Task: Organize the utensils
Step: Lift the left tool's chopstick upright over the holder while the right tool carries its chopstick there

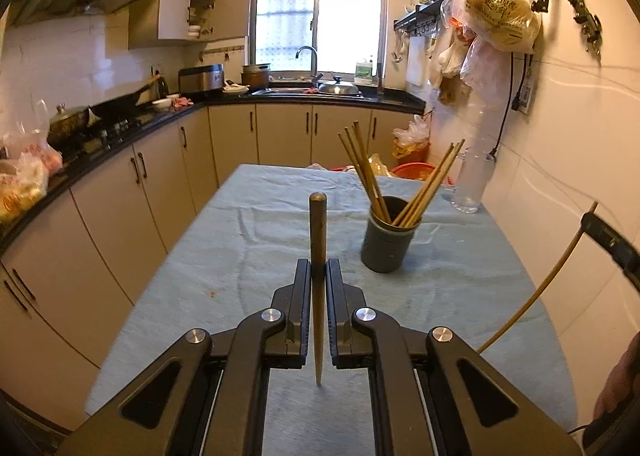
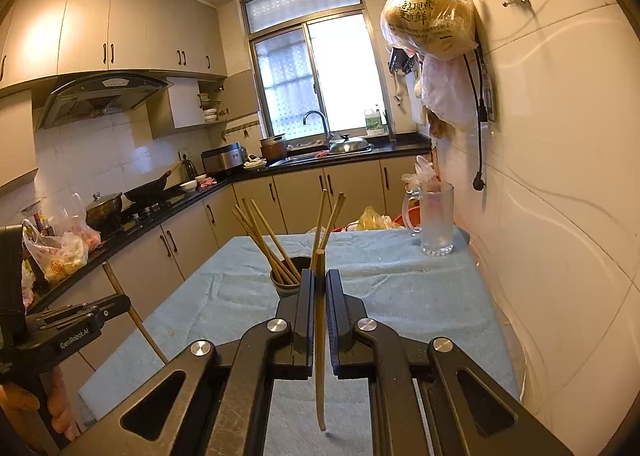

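Observation:
A dark grey cup (image 1: 387,242) holding several wooden chopsticks (image 1: 366,172) stands on the blue cloth of the table (image 1: 224,256). My left gripper (image 1: 318,270) is shut on one chopstick (image 1: 318,224), held upright above the cloth, left of and nearer than the cup. My right gripper (image 2: 319,280) is shut on another chopstick (image 2: 320,336), upright, just in front of the cup (image 2: 286,286) with its chopsticks (image 2: 264,240). The right gripper's chopstick (image 1: 536,288) shows at the right edge of the left wrist view. The left gripper (image 2: 80,320) and its chopstick (image 2: 134,312) show at the left of the right wrist view.
A clear glass mug (image 2: 437,218) stands at the table's far right corner, by the tiled wall (image 2: 560,216). Plastic bags (image 2: 430,16) hang on the wall above. Kitchen counters with a stove and wok (image 1: 120,104) run along the left. Bins and bags (image 1: 412,168) sit behind the table.

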Available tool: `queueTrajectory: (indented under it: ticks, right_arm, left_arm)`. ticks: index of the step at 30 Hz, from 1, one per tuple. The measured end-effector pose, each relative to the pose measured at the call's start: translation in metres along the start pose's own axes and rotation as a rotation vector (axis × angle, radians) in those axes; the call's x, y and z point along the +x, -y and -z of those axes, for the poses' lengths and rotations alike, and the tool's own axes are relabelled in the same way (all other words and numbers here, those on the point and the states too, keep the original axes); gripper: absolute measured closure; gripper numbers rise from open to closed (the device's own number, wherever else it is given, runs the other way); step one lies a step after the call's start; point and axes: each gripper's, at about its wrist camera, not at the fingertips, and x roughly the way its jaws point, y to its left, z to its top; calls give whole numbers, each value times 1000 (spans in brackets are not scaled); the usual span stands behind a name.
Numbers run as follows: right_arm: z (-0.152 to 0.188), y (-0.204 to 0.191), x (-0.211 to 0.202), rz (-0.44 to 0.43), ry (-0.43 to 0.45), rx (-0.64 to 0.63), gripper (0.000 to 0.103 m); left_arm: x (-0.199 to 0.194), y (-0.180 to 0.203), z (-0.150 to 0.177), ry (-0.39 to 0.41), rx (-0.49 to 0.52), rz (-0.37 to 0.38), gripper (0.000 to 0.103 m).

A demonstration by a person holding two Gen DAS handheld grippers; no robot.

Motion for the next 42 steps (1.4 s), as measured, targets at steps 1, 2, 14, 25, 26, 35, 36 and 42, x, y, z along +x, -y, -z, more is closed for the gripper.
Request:
queueTrajectory:
  ticks: [1,2,14,25,26,35,36,42]
  right_arm:
    - [-1,-1,1,-5,0,3,97]
    - [-2,0,3,-10,-1,5,97]
    - [-10,-1,26,-51,-22,15,97]
    - [-18,6,50,-67,-37,46,97]
    - [-19,6,51,-68,-37,46,97]
    - [-31,7,69,-82,-46,56,97]
    - [-34,7,71,-84,-45,57,97]
    - [-66,5,82,-101,9,55,97]
  left_arm:
    - [1,1,-1,-1,7,-9,96]
    - [2,1,-1,-2,11,-14,96]
    - [25,2,-10,-37,27,-56,96]
    - [43,8,-19,-55,57,-50,96]
    - [44,8,-19,-58,58,-45,96]
    - [52,8,-38,-70,71,31,96]
    - [52,8,-42,-67,70,45,96]
    - [55,9,-82,-49,45,143,96]
